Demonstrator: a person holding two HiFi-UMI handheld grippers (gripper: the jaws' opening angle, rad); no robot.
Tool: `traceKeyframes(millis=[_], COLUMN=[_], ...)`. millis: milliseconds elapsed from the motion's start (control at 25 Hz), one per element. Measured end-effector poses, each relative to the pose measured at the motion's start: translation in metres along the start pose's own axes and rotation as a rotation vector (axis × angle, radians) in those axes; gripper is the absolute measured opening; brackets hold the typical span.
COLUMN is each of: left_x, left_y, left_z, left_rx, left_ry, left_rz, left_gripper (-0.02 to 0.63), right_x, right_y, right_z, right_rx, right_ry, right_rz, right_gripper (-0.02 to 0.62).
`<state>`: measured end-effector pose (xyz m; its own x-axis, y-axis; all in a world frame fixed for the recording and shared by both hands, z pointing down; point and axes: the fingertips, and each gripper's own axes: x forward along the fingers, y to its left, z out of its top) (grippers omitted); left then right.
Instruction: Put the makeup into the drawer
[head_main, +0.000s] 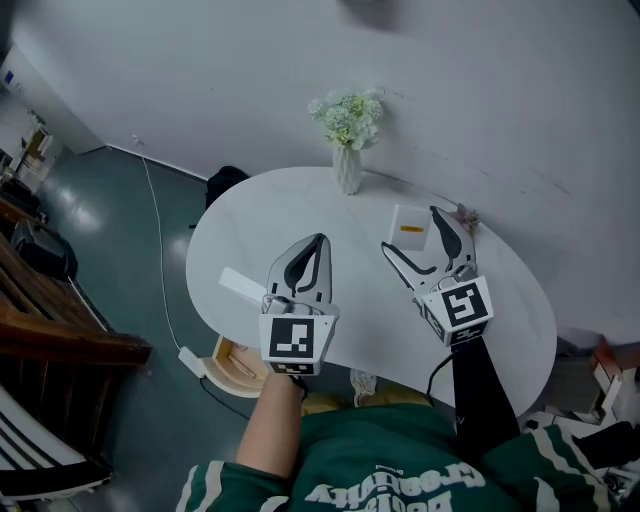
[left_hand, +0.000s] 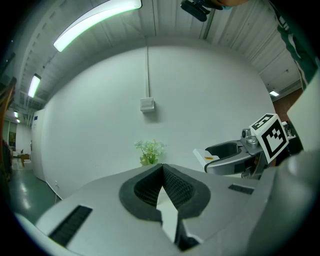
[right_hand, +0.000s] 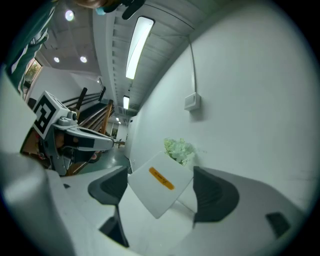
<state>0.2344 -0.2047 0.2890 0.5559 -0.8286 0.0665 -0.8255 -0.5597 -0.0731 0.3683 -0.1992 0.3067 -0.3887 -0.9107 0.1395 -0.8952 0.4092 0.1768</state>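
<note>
Nearest to the person, two forearms reach forward over the white desk, both pointing toward the vase. The left one is bare, the right one is in a black sleeve. Each hand holds one claw about level, so there are two claws, and each carries one marker cube at its back.

The left claw is clenched: its two dark pads meet at the tips and nothing is between them. It hangs over the desk on the near side of the vase, a little to the left.

The right claw is grasping the one makeup box, a flat white box with an orange label. The box sits tilted between the two pads, a corner against each one, and it is raised off the desk, to the near right of the vase.

Farther away there is the single vase with pale flowers at the far edge of the desk, just in front of the white wall.
</note>
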Motion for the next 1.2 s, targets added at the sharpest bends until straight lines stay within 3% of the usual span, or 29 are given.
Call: traceKeyframes(millis=[280,800,1040,1200], left_x=[-0.060,-0.245,-0.328,-0.362], left_y=[0.065,0.211,0.256,0.272], left_z=[-0.004,-0.026,-0.040,-0.050], left_rx=[0.008,0.012,0.011,0.005], left_ry=[0.016,0.071,0.100,0.109], left_rz=[0.129,0.449,0.576,0.620], left_gripper=[0.000,0.000,0.000,0.000], right_x=[0.035,0.099,0.109,0.111], right_y=[0.075,0.304,0.398,0.438], right_z=[0.029,0.075,0.085,0.082], right_rx=[-0.030,-0.002,-0.026,-0.027], right_ry=[-0.040,-0.083,-0.082,-0.084], right_rz=[0.123,0.444,0.560,0.611], right_gripper=[0.422,0.422,0.422,0.422])
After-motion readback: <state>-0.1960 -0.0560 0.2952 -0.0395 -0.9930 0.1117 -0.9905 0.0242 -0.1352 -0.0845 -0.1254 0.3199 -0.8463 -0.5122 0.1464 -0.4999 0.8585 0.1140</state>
